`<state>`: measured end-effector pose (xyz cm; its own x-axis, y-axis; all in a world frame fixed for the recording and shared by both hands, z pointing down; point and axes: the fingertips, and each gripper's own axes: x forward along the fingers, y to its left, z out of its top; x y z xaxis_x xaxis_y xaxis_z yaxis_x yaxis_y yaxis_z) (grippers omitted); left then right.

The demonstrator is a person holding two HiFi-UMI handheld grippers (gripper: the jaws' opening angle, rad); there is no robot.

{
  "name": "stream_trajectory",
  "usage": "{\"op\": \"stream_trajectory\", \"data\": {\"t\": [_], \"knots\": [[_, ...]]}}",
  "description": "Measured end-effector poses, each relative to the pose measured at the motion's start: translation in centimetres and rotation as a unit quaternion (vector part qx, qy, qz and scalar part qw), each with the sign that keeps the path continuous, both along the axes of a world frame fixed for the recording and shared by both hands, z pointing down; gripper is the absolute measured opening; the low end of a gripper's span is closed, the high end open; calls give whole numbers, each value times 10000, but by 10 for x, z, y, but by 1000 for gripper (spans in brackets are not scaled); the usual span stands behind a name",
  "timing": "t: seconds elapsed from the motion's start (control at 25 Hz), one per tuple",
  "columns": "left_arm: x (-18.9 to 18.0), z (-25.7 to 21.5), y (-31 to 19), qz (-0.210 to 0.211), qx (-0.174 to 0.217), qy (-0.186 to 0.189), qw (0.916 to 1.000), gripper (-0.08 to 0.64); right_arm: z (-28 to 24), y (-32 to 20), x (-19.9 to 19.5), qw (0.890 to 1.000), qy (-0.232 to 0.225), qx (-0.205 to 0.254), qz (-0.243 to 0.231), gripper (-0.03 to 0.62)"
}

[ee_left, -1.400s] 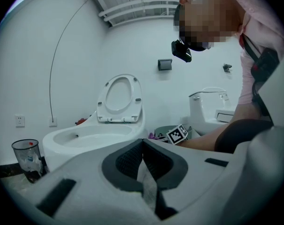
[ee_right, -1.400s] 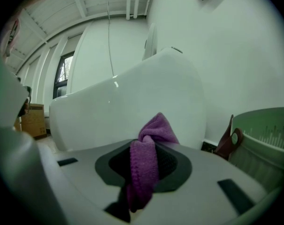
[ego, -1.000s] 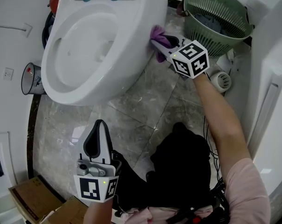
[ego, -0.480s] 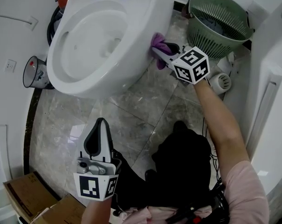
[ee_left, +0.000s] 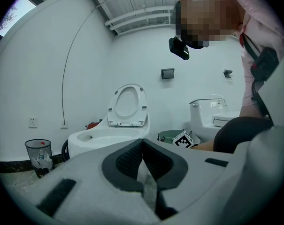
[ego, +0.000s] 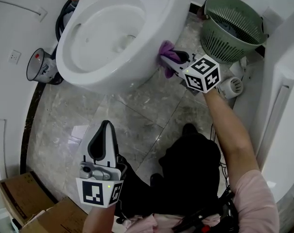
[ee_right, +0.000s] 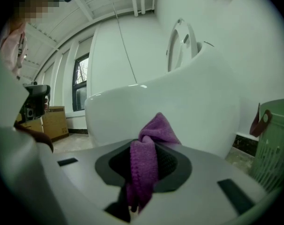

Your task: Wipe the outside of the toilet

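The head view is bright and evenly lit, with a soft sheen on the white toilet bowl (ego: 103, 42) and pale reflections on the marble floor (ego: 64, 130); shadows there are faint and soft-edged. Both gripper views are wide-angle: the corners fall to black and straight lines bow near the edges. The right gripper view is dimmer with a greenish cast, daylight entering through a window (ee_right: 83, 81). The weave of the purple cloth (ee_right: 144, 168) still shows.
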<state>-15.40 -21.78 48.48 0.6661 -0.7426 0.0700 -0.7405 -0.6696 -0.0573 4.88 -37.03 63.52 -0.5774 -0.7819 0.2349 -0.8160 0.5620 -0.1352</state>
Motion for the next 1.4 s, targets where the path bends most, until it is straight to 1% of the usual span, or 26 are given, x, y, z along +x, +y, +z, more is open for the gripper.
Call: {"op": "stream_trajectory", "data": {"t": [0.32,0.72,0.88,0.96,1.04,1.08,1.12,1.24,1.32,1.4], "knots": [[-15,-3,8,-112,54,72,9999,5,0,16,-28,9997,-44,-12,-233,84],[-34,-9,19,-282,128,123,9994,5,5,38,-74,9975,-144,-73,-694,81],[-40,-8,22,-366,138,106,9992,5,9,46,-94,9953,-202,-90,-938,80],[-40,-8,23,-394,142,94,9991,5,11,52,-111,9926,-159,-106,-1202,80],[-41,-8,25,-424,145,75,9990,5,14,63,-139,9858,-58,-108,-1673,80],[-41,-8,26,-444,150,62,9989,5,14,71,-158,9798,-4,-102,-1998,80],[-42,-8,28,-467,160,46,9988,5,13,81,-177,9715,44,-88,-2367,81],[-49,-11,31,-562,208,5,9982,5,0,115,-228,9400,0,-11,-3412,81],[-57,-13,32,-637,232,-13,9977,5,-16,129,-248,9236,-140,98,-3830,81],[-66,-14,32,-720,246,-32,9971,5,-34,135,-258,9146,-301,256,-4025,83]]}}
